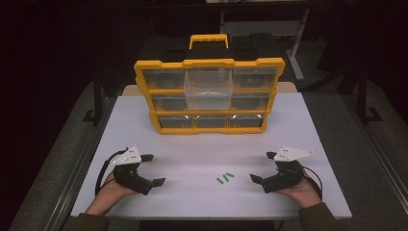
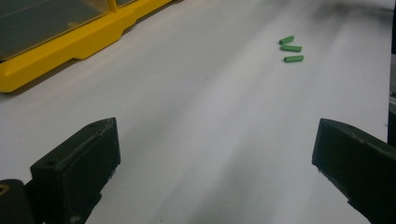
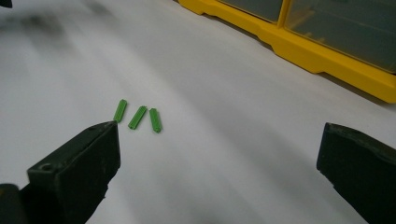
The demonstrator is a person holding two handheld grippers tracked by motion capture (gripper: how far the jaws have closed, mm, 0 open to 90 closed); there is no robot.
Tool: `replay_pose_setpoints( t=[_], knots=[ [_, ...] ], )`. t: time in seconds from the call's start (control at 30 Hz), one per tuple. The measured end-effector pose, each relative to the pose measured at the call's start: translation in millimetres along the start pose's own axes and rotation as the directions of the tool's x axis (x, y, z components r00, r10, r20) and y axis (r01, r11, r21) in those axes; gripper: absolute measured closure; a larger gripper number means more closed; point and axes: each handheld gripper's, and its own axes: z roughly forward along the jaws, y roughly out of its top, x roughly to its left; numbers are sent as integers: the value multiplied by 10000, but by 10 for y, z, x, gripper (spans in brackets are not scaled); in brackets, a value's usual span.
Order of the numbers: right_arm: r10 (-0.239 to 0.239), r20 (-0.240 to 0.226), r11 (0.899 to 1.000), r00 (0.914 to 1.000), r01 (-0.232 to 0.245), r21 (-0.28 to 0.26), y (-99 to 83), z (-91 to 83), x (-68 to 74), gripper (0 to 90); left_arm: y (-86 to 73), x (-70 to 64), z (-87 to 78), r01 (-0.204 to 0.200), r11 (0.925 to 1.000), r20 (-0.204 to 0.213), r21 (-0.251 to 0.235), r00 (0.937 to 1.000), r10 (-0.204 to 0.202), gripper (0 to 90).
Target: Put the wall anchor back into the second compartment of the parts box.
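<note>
Though the high view shows the three green pegs (image 1: 224,177) only as specks on the white worktop (image 1: 192,144), between the left gripper (image 1: 153,169) and the nearer right gripper (image 1: 262,167), both with fingers spread and empty, they look light, stiff and prone to roll. From the left gripper view they (image 2: 291,48) lie well off, beyond the yellow organizer (image 2: 70,51), whose drawer contents stay unreadable. Closest, the right gripper view suggests pinching one peg (image 3: 155,120) across its middle, though its ends are blurred.
</note>
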Motion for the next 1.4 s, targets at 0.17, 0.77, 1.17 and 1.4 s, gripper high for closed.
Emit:
replay_pose_setpoints(
  t=[0.17, 0.77, 1.17, 1.4],
  knots=[
    [16, -49, 10000, 10000, -16, -7, 7, -11, -12, 0, -7, -6, 9, 56, 10000, 59, 54, 10000, -57, 9],
    [-143, -386, 9998, 9992, 148, 112, 164, 43, 1, 0, -6, -14, 4, 162, 9999, 186, -23, 9997, -162, 10],
    [-161, -621, 9990, 9979, 186, 395, 306, 169, 7, 0, -5, 3, 0, 238, 9997, 264, -55, 9994, -237, 10],
    [-156, -805, 9969, 9966, 217, 751, 362, 272, 2, 0, -5, 7, -1, 284, 9996, 336, -59, 9990, -281, 10]
  ],
)
